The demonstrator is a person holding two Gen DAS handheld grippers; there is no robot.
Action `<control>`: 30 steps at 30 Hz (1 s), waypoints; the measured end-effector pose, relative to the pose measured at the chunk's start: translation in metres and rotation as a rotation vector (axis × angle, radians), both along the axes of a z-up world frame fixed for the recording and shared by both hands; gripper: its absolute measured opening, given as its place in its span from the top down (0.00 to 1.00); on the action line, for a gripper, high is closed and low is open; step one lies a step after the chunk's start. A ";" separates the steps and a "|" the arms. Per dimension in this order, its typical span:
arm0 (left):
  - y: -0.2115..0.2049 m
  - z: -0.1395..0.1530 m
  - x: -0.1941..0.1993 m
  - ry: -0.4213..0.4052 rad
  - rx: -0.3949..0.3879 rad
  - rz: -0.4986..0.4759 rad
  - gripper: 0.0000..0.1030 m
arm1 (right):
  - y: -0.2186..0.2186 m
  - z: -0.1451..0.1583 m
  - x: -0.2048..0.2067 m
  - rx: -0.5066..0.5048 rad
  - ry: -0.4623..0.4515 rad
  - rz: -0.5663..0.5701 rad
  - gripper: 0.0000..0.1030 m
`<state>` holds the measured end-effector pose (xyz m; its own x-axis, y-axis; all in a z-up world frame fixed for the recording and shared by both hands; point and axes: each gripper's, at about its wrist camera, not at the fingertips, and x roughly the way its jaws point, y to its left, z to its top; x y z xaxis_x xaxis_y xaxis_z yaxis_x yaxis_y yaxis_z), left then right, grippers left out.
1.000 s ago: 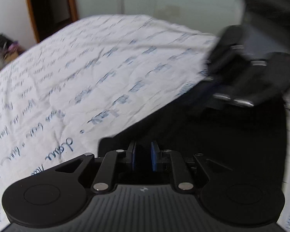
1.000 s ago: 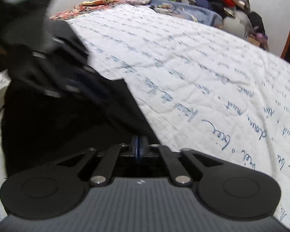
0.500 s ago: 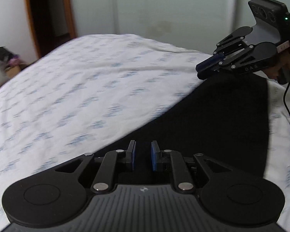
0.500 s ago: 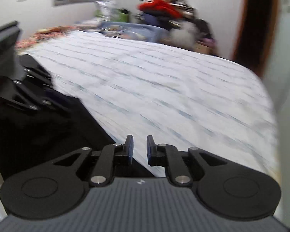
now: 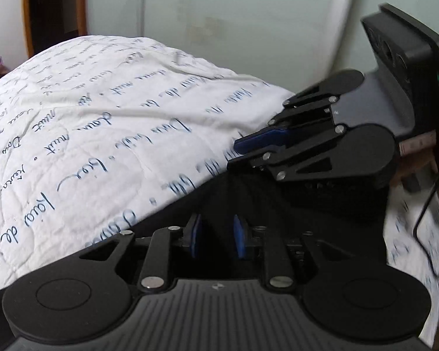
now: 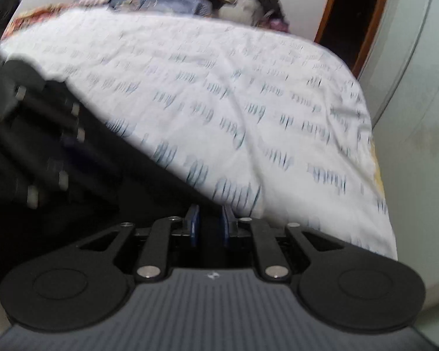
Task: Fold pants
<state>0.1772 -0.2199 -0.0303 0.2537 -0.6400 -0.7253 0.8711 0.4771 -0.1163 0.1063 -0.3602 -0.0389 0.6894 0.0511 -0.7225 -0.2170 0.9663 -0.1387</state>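
Left wrist view shows me my left gripper [image 5: 216,235] over the black pants [image 5: 278,204] on the bed [image 5: 102,122]; its jaws have just been opening, nothing between them. My right gripper [image 6: 209,228] stands narrowly apart, empty.

Both wrist views close, angled down; share bed [image 5: 102,134].

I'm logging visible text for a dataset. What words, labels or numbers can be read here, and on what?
"mit", "de": blue cursive print on the white bedsheet; its other words are not surely legible.
Right wrist view: same print, too blurred to read.
Lettering on the right tongs body: too faint to read.
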 end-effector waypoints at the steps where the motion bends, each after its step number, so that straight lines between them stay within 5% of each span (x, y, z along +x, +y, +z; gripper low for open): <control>1: -0.001 0.000 0.003 0.002 -0.003 0.016 0.77 | -0.002 -0.001 0.007 -0.004 -0.006 -0.017 0.83; 6: 0.003 0.010 -0.009 -0.060 -0.025 0.006 0.77 | -0.006 0.023 -0.025 0.008 -0.082 -0.034 0.82; 10: -0.013 0.006 -0.010 -0.027 -0.023 -0.018 0.75 | -0.019 0.019 -0.054 -0.087 -0.029 -0.060 0.82; 13: -0.026 0.003 -0.014 -0.020 -0.028 0.007 0.67 | -0.039 0.003 -0.047 -0.087 0.012 -0.118 0.81; 17: -0.034 0.013 -0.032 -0.026 -0.067 -0.033 0.42 | -0.063 0.008 -0.031 0.022 -0.052 -0.194 0.70; 21: -0.040 0.014 -0.049 -0.126 -0.027 -0.067 0.37 | -0.068 0.030 -0.060 -0.014 -0.096 -0.201 0.69; 26: -0.057 0.004 -0.055 -0.106 -0.010 -0.094 0.37 | -0.066 0.017 -0.097 -0.155 0.070 -0.134 0.62; 30: -0.077 -0.009 -0.054 -0.167 0.019 -0.066 0.34 | -0.078 0.008 -0.074 -0.093 0.052 -0.166 0.55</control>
<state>0.1231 -0.2965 -0.0395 0.3295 -0.6458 -0.6888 0.9069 0.4193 0.0408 0.0318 -0.4380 -0.0306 0.6445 -0.1291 -0.7536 -0.0649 0.9729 -0.2221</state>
